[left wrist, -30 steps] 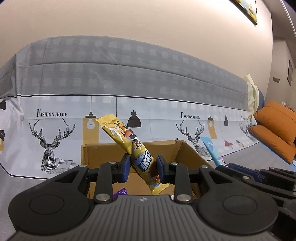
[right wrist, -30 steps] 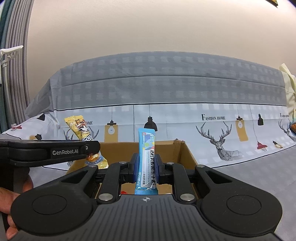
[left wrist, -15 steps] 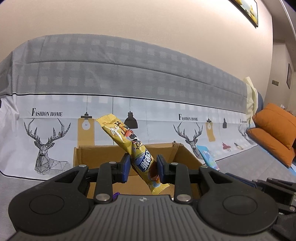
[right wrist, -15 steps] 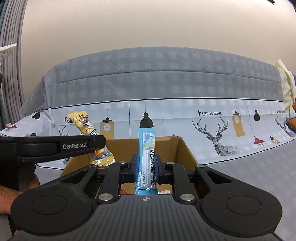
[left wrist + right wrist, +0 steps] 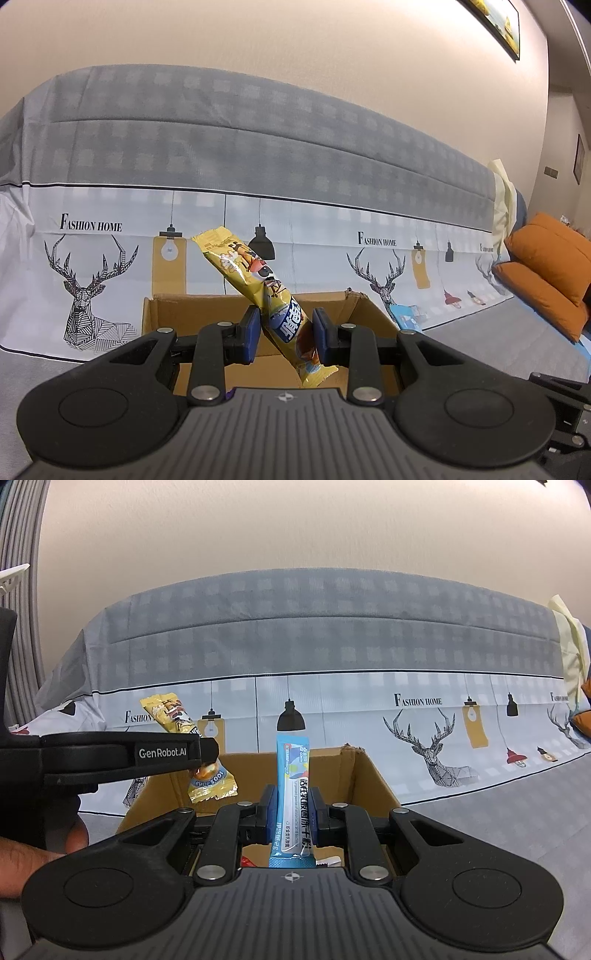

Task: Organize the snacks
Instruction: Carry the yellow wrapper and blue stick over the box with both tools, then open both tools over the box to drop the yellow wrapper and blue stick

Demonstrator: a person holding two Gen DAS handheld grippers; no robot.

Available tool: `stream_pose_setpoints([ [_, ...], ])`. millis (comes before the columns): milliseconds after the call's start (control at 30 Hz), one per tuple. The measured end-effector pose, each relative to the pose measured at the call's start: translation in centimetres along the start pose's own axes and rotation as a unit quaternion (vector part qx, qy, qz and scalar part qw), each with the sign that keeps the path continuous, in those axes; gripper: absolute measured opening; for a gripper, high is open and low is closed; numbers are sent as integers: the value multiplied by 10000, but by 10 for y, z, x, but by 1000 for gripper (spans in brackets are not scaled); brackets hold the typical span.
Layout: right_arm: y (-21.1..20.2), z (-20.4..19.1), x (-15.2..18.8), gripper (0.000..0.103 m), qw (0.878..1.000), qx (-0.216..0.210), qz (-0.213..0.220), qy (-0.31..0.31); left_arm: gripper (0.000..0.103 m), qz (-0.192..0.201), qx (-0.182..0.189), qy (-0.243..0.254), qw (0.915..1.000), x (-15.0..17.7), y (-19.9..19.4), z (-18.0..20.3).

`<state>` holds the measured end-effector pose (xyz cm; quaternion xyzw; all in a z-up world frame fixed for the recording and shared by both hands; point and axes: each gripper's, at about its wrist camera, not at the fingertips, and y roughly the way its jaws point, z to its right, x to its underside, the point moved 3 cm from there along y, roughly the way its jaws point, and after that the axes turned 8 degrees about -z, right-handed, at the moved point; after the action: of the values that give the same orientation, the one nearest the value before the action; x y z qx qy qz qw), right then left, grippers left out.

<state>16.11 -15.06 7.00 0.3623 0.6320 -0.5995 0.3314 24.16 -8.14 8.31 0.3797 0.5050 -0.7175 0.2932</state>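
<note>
Both tools have come closer to the open brown cardboard box point(image 5: 192, 317) since the earlier frames, and its walls look bigger now. Left tool point(image 5: 284, 334) is closed on the yellow foil snack stick point(image 5: 258, 288), which leans to the left above the box. Right tool point(image 5: 291, 818) is closed on the thin blue sachet point(image 5: 293, 775), upright over the box opening. Both packets seem light, soft and a little slippery; the middle grip is good, as the ends would bend. Other wrappers lie inside the box, partly hidden. Behind the box hangs the grey printed sofa cover point(image 5: 332, 646).
</note>
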Motion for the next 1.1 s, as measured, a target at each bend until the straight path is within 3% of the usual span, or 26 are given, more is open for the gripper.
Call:
stream_pose_setpoints([
  [400, 4, -2, 1, 19, 10000, 28, -54, -9, 35, 54, 194, -89, 9998, -4, 2, -1],
  [433, 4, -2, 1, 20, 10000, 55, -65, -24, 39, 52, 258, -78, 9996, -4, 2, -1],
  [467, 6, -2, 1, 21, 9999, 90, -97, -35, 53, 63, 306, -66, 9995, -4, 1, -1],
  [500, 7, -2, 1, 23, 9998, 147, -126, -19, 60, 99, 293, -59, 9995, -4, 0, -1],
  [567, 10, 2, 0, 46, 9995, 251, -171, 85, 68, 204, 247, -38, 9995, -4, -4, -4],
  [700, 10, 9, 1, 60, 9987, 304, -187, 356, 75, 360, 200, -108, 9991, -3, -17, -12],
  [833, 6, 11, 2, 76, 9983, 288, -151, 479, 86, 622, -101, -94, 9980, 7, -43, -16],
  [1000, -21, 12, 2, 96, 9989, 93, 151, 429, 88, 480, -171, 52, 9987, 11, -84, -13],
  [1067, -34, 14, 2, 102, 9992, -25, 202, 342, 103, 359, -191, -76, 9991, 15, -104, -16],
  [1100, -40, 15, 3, 103, 9993, -52, 215, 302, 103, 292, -200, -233, 9991, 20, -114, -19],
])
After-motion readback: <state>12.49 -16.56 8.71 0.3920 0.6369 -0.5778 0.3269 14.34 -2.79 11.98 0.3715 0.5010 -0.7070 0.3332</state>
